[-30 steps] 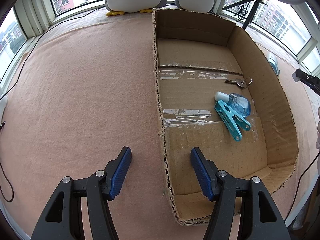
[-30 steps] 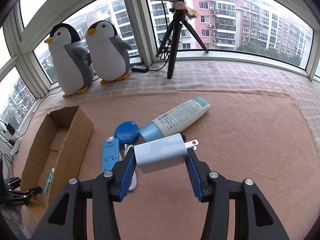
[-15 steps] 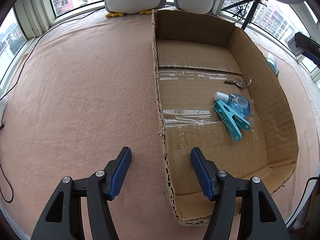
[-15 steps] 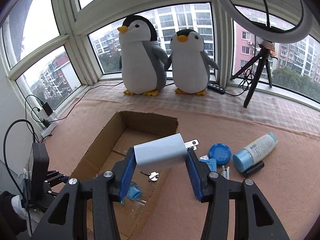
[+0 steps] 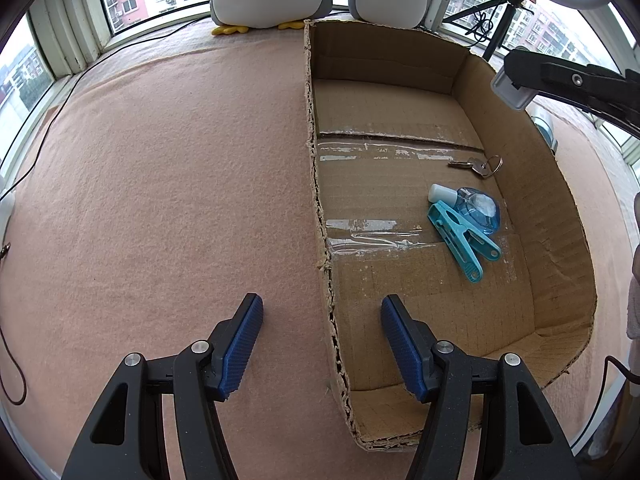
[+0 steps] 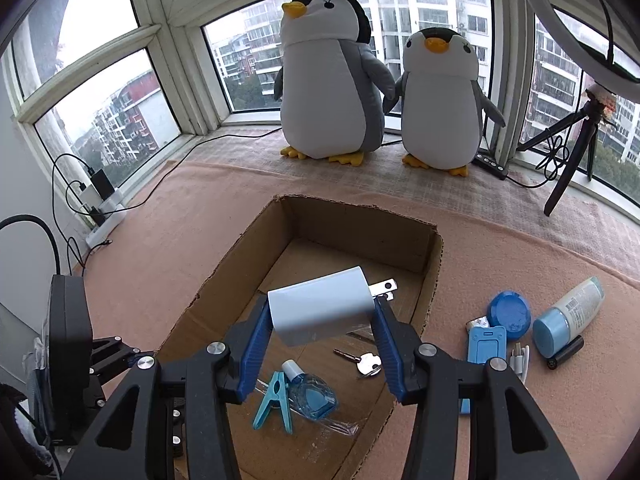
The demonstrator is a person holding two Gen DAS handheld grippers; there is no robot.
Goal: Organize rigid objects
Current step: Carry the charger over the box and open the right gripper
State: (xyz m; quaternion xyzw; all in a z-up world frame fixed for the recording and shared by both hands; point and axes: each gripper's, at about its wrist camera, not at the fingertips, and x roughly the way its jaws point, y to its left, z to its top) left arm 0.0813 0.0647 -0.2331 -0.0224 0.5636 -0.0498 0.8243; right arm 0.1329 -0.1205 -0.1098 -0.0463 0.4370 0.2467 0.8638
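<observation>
Right gripper [image 6: 322, 344] now above corrugated cardboard box [image 6: 434, 264], clamping smooth white charger block [image 6: 322, 310], left gripper [image 5: 322, 346] wide

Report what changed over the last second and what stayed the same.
The right gripper, shut on the white charger throughout, swung from above the loose items on the blanket to above the cardboard box. The left gripper stayed open and still over the box's near wall. The key, blue bottle and teal clip did not move.
</observation>
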